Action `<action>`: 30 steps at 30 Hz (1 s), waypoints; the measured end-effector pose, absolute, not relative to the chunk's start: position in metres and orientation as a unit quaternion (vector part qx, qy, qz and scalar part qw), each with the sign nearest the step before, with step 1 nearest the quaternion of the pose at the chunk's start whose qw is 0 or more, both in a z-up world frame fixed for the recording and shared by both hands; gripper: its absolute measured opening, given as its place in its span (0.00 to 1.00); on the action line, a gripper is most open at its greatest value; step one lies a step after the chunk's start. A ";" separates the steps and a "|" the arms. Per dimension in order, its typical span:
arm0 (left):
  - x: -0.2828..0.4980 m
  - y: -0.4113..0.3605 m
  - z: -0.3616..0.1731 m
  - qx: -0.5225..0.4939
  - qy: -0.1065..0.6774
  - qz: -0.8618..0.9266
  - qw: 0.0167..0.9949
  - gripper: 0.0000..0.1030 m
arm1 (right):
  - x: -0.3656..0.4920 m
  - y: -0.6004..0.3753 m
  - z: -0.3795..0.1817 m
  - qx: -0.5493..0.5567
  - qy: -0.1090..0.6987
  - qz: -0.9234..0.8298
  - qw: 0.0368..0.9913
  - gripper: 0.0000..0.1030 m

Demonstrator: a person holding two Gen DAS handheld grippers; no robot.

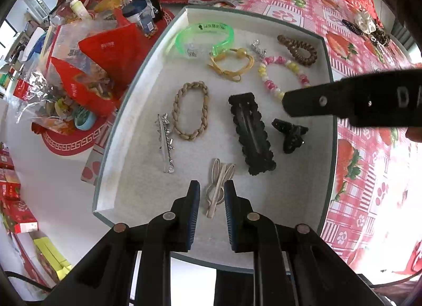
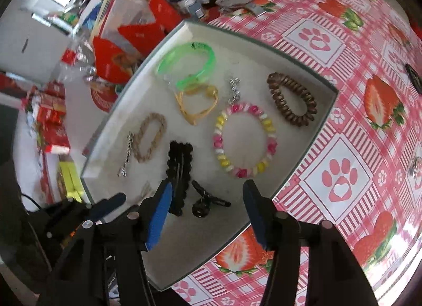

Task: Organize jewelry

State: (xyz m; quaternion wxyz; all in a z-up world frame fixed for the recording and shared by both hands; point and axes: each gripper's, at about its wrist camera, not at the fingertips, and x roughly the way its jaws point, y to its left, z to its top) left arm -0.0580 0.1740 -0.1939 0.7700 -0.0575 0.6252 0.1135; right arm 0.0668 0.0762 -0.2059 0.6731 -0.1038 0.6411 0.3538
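Observation:
A shallow white tray holds the jewelry. In it lie a green bangle, a yellow cord bracelet, a pink-and-yellow bead bracelet, a brown spiral hair tie, a beige braided band, a silver clip, a black scalloped clip, a black claw clip and a beige rabbit clip. My left gripper is open, its fingers either side of the rabbit clip. My right gripper is open above the claw clip.
The tray sits on a pink strawberry-and-paw tablecloth. More hair pieces lie on the cloth at the far right. Red bags and snack clutter crowd the floor left of the table. My right gripper's finger reaches in over the tray's right side.

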 end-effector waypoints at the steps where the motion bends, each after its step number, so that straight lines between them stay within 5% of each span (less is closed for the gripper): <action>1: -0.058 0.175 -0.192 -0.058 0.624 0.114 0.771 0.24 | 0.068 0.072 -0.203 -0.094 0.642 0.351 0.675 0.59; 2: -0.058 0.175 -0.191 -0.058 0.623 0.113 0.772 0.24 | 0.071 0.071 -0.201 -0.089 0.643 0.349 0.676 0.60; 3: -0.058 0.176 -0.189 -0.059 0.623 0.114 0.771 0.41 | 0.072 0.069 -0.197 -0.084 0.644 0.347 0.677 0.61; 4: -0.058 0.177 -0.187 -0.060 0.621 0.118 0.772 0.78 | 0.073 0.065 -0.194 -0.077 0.645 0.344 0.678 0.62; 6: -0.060 0.177 -0.179 -0.054 0.604 0.133 0.784 0.96 | 0.074 0.061 -0.190 -0.072 0.646 0.341 0.680 0.62; 13: -0.059 0.177 -0.158 -0.058 0.606 0.127 0.783 0.96 | 0.073 0.050 -0.176 -0.065 0.646 0.325 0.687 0.62; 25: -0.070 0.181 -0.105 -0.055 0.590 0.160 0.789 1.00 | 0.052 0.038 -0.121 -0.105 0.628 0.296 0.712 0.86; 30: -0.074 0.183 -0.079 -0.060 0.582 0.152 0.797 1.00 | 0.037 0.036 -0.091 -0.144 0.598 0.286 0.735 0.87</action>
